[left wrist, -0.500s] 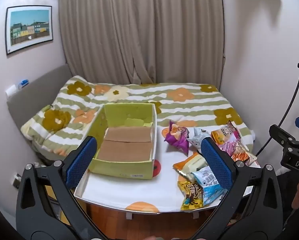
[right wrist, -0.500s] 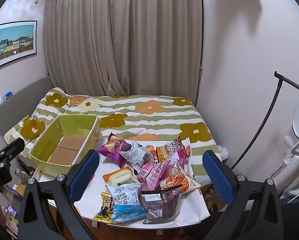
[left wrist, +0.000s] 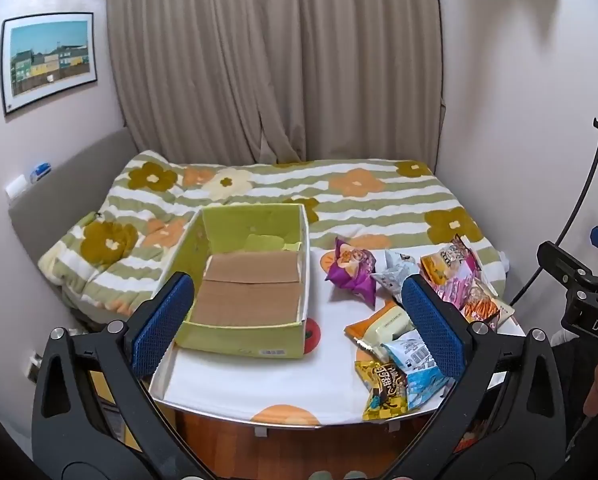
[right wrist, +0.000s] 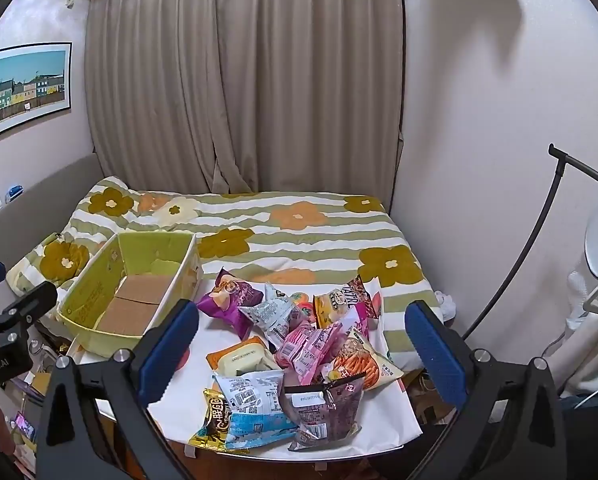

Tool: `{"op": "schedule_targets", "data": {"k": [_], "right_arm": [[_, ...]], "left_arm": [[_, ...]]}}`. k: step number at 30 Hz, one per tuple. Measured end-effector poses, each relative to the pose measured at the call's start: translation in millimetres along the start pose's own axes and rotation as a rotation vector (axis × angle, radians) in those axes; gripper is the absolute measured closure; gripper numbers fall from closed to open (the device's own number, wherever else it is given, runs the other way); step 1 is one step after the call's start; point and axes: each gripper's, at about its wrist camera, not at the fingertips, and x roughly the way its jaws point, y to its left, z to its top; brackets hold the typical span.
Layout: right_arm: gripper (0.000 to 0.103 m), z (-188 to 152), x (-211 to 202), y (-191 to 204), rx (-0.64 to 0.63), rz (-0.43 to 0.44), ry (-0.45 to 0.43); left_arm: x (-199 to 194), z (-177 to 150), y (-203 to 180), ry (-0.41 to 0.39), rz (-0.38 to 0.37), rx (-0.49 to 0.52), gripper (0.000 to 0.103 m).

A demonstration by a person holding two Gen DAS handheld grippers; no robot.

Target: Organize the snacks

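Note:
An open green cardboard box (left wrist: pixel 243 334) with a brown bottom stands on the left of a small white table (left wrist: pixel 259 384); it also shows in the right wrist view (right wrist: pixel 95 280). A heap of snack bags lies to its right: a purple bag (left wrist: pixel 353 266), a gold bag (left wrist: pixel 383 386), a blue-white bag (right wrist: pixel 247 404), pink bags (right wrist: pixel 311 348), a dark purple bag (right wrist: pixel 323 408). My left gripper (left wrist: pixel 299 320) is open and empty, held before the table. My right gripper (right wrist: pixel 301 348) is open and empty, held before the heap.
A bed with a striped flower blanket (left wrist: pixel 339 192) lies behind the table, with curtains (left wrist: pixel 275 60) at the back. A black lamp stand (right wrist: pixel 539 248) rises on the right. Wood floor (left wrist: pixel 283 452) shows under the table's front edge.
Both grippers have shifted slightly, the views barely differ. Nothing was taken or let go.

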Motion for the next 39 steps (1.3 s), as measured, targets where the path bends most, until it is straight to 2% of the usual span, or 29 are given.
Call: {"op": "schedule_targets", "data": {"k": [11,39], "right_arm": [[0.000,-2.1,5.3,0.9,0.008,0.001,0.010],[0.000,-4.4,7.3,-2.1,0.017,0.000,0.012]], "left_arm": [[7.6,2.2,-6.6,0.011,-0.026,0.008,0.000],[16.2,3.4,-11.9,0.011,-0.023,0.019,0.000]]}}
